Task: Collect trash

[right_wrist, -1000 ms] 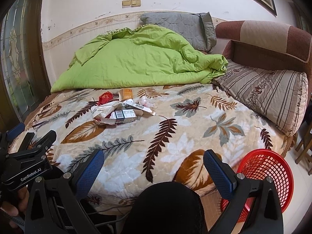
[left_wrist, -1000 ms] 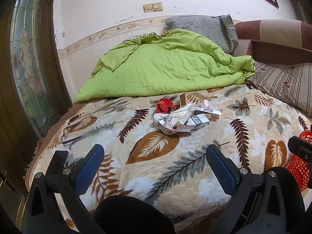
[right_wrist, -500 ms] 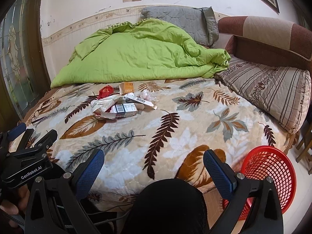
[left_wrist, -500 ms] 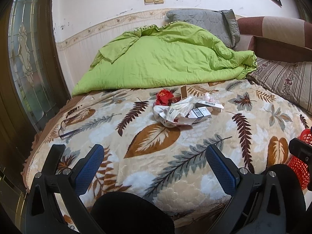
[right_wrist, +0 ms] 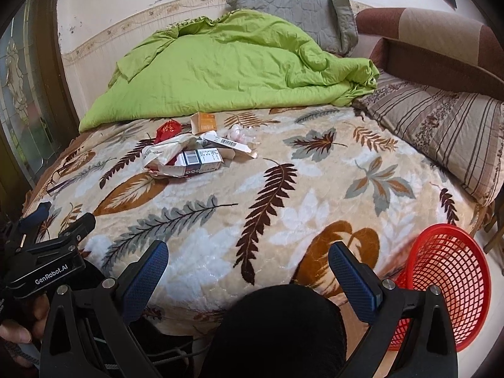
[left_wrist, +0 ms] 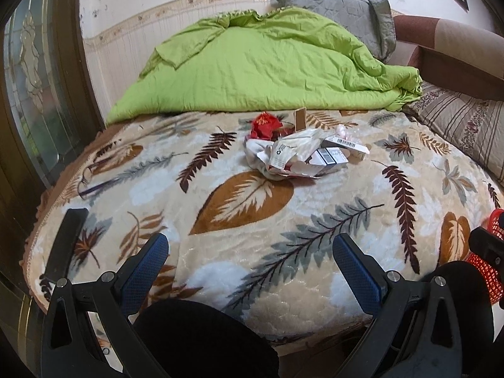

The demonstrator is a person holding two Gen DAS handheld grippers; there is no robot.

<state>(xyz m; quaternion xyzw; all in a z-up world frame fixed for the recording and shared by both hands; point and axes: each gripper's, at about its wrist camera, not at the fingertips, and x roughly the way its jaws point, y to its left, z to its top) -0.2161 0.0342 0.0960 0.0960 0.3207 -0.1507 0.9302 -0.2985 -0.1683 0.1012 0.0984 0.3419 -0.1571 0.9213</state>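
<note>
Left wrist view looks across a bed covered by a cream blanket printed with brown and grey leaves (left_wrist: 252,201). The left gripper (left_wrist: 250,267) hangs over the near edge of the bed, its blue-padded fingers (left_wrist: 143,271) spread wide apart with nothing between them.

Toward the far middle of the blanket sits a small heap of trash (left_wrist: 299,154): crumpled white paper wrappers, a white and dark blue cardboard box with a barcode (right_wrist: 201,160), a long white carton with a barcode strip (left_wrist: 346,145), a crumpled red foil wrapper (left_wrist: 264,124) at the far left of the heap, and a small orange cardboard box (right_wrist: 204,122) just behind. Something pale pink lies beside the long carton, perhaps a tissue; it is too small to tell.

Behind the heap a rumpled lime-green quilt (left_wrist: 267,69) spreads along the wall, with a grey quilted pillow (right_wrist: 296,12) beyond it and a brown striped cushion (right_wrist: 441,126) to the right.

From the right wrist view, the right gripper (right_wrist: 247,267) is likewise spread open and empty over the near edge. A red plastic mesh basket (right_wrist: 447,283) stands off the bed at the near right corner, well apart from the trash.
</note>
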